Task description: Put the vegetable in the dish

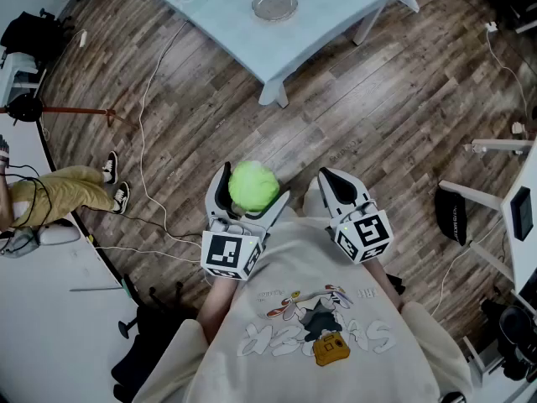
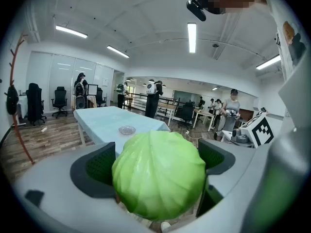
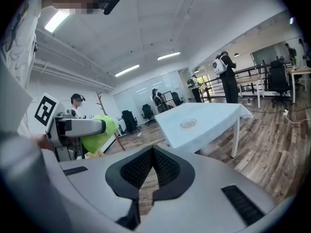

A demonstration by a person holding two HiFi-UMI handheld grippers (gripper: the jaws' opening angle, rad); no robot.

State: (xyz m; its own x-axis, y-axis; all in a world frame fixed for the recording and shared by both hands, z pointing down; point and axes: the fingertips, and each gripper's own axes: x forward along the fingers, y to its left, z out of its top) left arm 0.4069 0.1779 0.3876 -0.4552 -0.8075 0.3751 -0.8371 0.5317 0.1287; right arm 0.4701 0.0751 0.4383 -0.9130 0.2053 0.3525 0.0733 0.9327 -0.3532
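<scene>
A round green cabbage (image 1: 253, 185) sits between the wide-set jaws of my left gripper (image 1: 252, 188), held above the wooden floor in front of the person's chest. In the left gripper view the cabbage (image 2: 159, 174) fills the gap and both dark pads (image 2: 97, 169) press its sides. My right gripper (image 1: 329, 177) is beside it on the right, shut with nothing in it; its pads (image 3: 167, 168) meet. A clear glass dish (image 1: 274, 5) lies on a light blue table (image 1: 226, 23) some way ahead, also seen as the dish (image 2: 127, 129) and the dish (image 3: 188, 123).
A seated person's legs (image 1: 75, 187) are at the left, with white cables (image 1: 147, 141) across the floor. A black bag (image 1: 453, 215) and white furniture legs (image 1: 478, 193) are at the right. Standing people (image 2: 152, 96) and office chairs (image 2: 59, 100) are beyond the table.
</scene>
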